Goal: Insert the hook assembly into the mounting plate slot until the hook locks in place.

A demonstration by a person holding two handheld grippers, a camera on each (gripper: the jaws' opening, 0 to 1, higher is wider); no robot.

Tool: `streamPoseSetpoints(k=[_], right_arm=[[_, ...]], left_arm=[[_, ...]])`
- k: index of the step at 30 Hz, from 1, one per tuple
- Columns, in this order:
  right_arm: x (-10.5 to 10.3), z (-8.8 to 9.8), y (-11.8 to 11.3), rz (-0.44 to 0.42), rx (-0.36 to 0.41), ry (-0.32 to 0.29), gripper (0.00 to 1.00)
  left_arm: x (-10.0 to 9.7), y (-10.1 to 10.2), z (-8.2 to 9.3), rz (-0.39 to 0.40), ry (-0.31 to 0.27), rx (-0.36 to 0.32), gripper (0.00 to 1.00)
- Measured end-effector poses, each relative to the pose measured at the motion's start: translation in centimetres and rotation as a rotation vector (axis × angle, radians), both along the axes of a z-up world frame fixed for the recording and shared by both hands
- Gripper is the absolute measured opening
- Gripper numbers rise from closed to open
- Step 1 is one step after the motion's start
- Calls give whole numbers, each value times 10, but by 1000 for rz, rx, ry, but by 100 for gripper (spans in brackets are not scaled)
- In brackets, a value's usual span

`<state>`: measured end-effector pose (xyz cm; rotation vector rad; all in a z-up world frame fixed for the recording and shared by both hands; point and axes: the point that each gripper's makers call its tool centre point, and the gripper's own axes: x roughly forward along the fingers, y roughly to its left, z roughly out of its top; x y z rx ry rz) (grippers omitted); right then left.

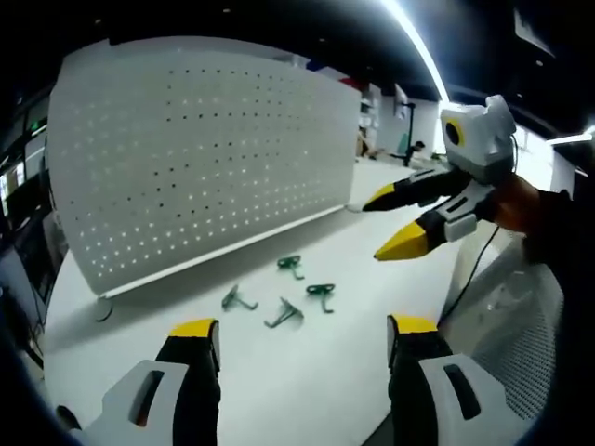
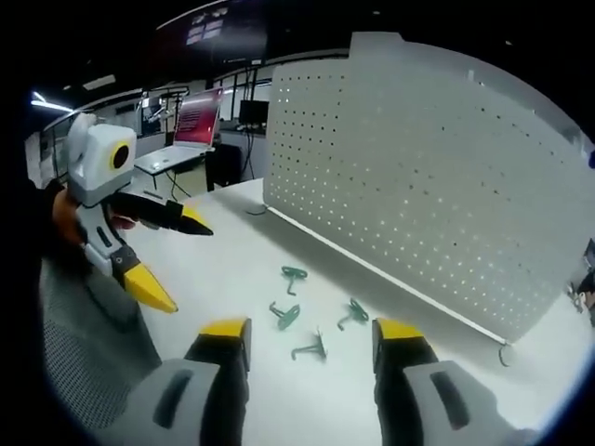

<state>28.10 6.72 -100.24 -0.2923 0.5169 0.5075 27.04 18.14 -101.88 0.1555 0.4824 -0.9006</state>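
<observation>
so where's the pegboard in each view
Left gripper view: the white pegboard takes up the upper left, behind the four green hooks on the table.
Right gripper view: the pegboard takes up the upper right, beyond the hooks.
Shared landmark: the cluster of green hooks lying just in front of the pegboard's bottom edge.

The white worktop (image 1: 307, 372) lay bare between the grippers and the four green hooks (image 1: 279, 295), leaving open passage. Behind the hooks, the upright perforated mounting plate (image 1: 204, 158) blocked any farther reach. The hooks lay scattered apart, with room around each.
</observation>
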Motion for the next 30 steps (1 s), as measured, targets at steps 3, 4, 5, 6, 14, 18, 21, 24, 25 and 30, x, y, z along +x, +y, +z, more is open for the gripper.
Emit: streamPoseSetpoints(k=[3, 4, 5, 6, 14, 18, 21, 24, 25, 30], right_arm=[[4, -2, 2, 11, -7, 6, 48], [5, -2, 2, 13, -8, 7, 48], [6, -3, 2, 14, -10, 9, 48], [8, -4, 2, 15, -12, 12, 48], [14, -16, 5, 31, -29, 43, 47], [19, -21, 6, 38, -37, 55, 46], [22, -27, 5, 37, -38, 73, 46], [24, -32, 7, 37, -38, 86, 45], [25, -34, 8, 38, -37, 93, 45], [27, -42, 11, 36, -34, 117, 44]], left_arm=[[-1, 0, 0, -3, 2, 2, 75], [-1, 0, 0, -3, 2, 1, 75], [-1, 0, 0, -3, 0, 0, 75], [0, 0, 0, -2, 0, -1, 75], [-1, 0, 0, -3, 2, 0, 74], [-1, 0, -1, -5, 3, 2, 74], [-1, -1, -1, -7, 3, 4, 74], [-2, -1, -1, -9, 6, 5, 74], [-2, -1, -2, -10, 6, 6, 74], [-2, -1, -2, -12, 6, 7, 74]])
